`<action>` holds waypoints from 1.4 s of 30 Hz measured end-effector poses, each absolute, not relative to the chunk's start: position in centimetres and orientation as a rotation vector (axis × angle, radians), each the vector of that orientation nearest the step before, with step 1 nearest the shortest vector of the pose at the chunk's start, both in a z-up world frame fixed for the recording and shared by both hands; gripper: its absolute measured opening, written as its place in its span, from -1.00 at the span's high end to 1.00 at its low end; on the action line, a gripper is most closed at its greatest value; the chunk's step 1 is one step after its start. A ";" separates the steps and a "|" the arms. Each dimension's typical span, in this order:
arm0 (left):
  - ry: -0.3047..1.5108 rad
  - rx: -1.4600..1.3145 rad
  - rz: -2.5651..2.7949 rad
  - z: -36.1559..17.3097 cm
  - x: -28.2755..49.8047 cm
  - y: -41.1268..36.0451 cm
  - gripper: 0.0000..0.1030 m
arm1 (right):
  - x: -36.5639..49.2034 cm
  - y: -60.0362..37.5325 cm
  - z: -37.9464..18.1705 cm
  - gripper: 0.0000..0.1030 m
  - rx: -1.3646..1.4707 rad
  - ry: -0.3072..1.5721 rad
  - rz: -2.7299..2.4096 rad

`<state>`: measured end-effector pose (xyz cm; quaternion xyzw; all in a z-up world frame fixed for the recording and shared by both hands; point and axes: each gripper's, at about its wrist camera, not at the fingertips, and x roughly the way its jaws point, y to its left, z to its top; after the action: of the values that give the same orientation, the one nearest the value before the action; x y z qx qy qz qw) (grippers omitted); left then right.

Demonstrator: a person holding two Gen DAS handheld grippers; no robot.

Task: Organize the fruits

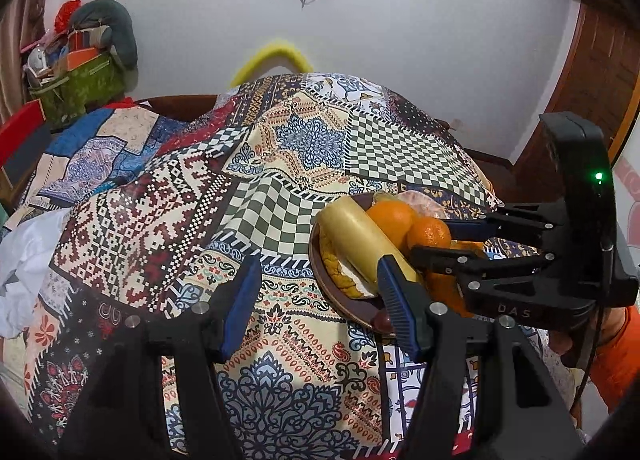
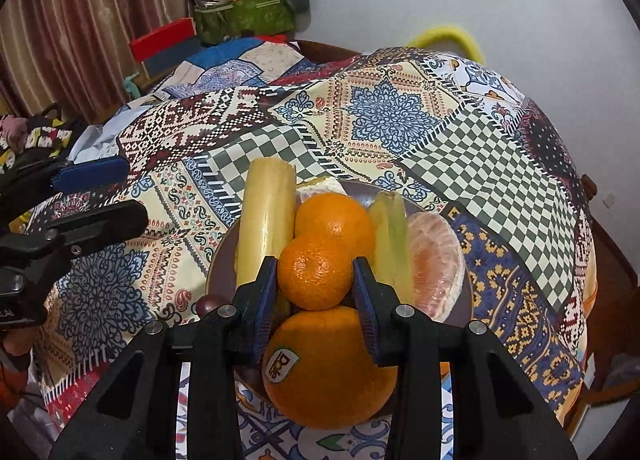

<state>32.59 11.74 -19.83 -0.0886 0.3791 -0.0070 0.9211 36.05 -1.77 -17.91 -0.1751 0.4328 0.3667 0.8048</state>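
A brown plate (image 2: 222,256) on the patterned tablecloth holds a pile of fruit. My right gripper (image 2: 316,290) is shut on a small orange (image 2: 315,274), its blue pads pressing both sides. Below it lies a big stickered orange (image 2: 332,372), behind it another orange (image 2: 336,217). A pale yellow cylinder (image 2: 266,215), a green-yellow slice (image 2: 390,236) and a peeled citrus half (image 2: 436,264) flank them. In the left wrist view the right gripper (image 1: 434,239) grips the small orange (image 1: 429,231) over the plate (image 1: 326,292). My left gripper (image 1: 320,296) stands open and empty beside the plate's left rim.
A dark small fruit (image 2: 208,303) sits at the plate's left rim. A green basket of clutter (image 2: 244,15) and a red chair back (image 2: 164,39) stand beyond the table. White cloth (image 1: 24,260) lies at the left. A hand in an orange sleeve (image 1: 616,356) holds the right gripper.
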 end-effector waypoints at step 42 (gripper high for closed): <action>0.199 -0.040 -0.001 1.5 9.9 2.8 -0.17 | 13.0 -14.4 3.8 0.07 0.046 0.274 0.530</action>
<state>9.85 2.79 1.49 -0.0201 0.0994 -0.0005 0.9948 12.95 -14.37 3.85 0.0227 0.1349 0.2611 0.9556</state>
